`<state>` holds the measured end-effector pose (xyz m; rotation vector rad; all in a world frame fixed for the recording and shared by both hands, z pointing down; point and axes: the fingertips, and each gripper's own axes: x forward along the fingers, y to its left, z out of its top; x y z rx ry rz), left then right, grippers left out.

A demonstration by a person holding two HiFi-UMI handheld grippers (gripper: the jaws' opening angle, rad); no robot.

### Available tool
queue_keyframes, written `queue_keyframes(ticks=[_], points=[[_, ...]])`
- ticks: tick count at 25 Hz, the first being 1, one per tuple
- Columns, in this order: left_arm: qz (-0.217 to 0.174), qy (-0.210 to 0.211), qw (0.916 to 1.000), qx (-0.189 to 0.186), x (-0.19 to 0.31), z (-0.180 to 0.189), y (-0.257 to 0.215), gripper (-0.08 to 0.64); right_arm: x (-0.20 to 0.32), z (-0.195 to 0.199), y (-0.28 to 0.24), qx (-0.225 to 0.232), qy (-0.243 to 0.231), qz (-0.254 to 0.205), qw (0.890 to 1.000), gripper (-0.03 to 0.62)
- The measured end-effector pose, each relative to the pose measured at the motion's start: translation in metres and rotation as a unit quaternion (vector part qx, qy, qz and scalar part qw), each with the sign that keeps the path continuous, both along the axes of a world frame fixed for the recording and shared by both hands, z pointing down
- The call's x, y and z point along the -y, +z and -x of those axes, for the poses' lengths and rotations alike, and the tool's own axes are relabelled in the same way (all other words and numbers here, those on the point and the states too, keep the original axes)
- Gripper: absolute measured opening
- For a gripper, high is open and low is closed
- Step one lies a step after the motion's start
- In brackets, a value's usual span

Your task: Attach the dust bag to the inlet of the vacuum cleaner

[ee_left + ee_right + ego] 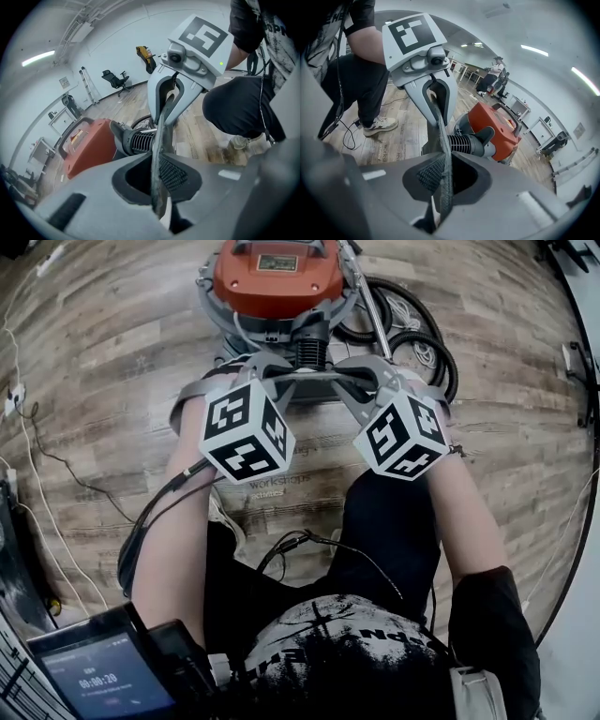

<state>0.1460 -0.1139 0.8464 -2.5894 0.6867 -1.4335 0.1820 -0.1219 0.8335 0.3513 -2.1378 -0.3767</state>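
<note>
The orange vacuum cleaner [277, 277] stands on the wood floor ahead of me, its black ribbed inlet [312, 352] facing me. A grey fabric dust bag [314, 379] is stretched edge-on between both grippers just in front of the inlet. My left gripper [279, 371] is shut on the bag's left edge, and the fabric [161, 140] runs out through its jaws [157, 183]. My right gripper [361, 373] is shut on the other edge [443, 154], pinched at its jaws [445, 180]. The inlet [140, 140] [464, 140] lies right behind the cloth.
A coiled black hose [412, 334] and a metal wand [370, 306] lie right of the vacuum. Thin cables [37, 456] trail across the floor at left. A handheld screen [103, 671] is at the bottom left. My legs and shoe [379, 124] are close behind the grippers.
</note>
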Motion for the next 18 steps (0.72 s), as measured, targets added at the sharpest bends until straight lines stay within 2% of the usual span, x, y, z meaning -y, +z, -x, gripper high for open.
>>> queue_keyframes(ticks=[5,9,18], points=[[-0.018,0.011,0.9997,0.012,0.003,-0.005,-0.009,0.043,0.001,-0.005,0.004,0.010,0.025,0.017,0.999,0.034],[-0.024,0.020,0.9993,0.021,0.006,-0.011,-0.014,0.049,0.002,-0.011,0.006,0.006,0.032,0.013,0.999,0.034],[0.005,0.000,0.9999,-0.011,0.005,-0.009,-0.013,0.046,0.004,-0.009,-0.003,-0.044,-0.013,-0.005,0.999,0.037]])
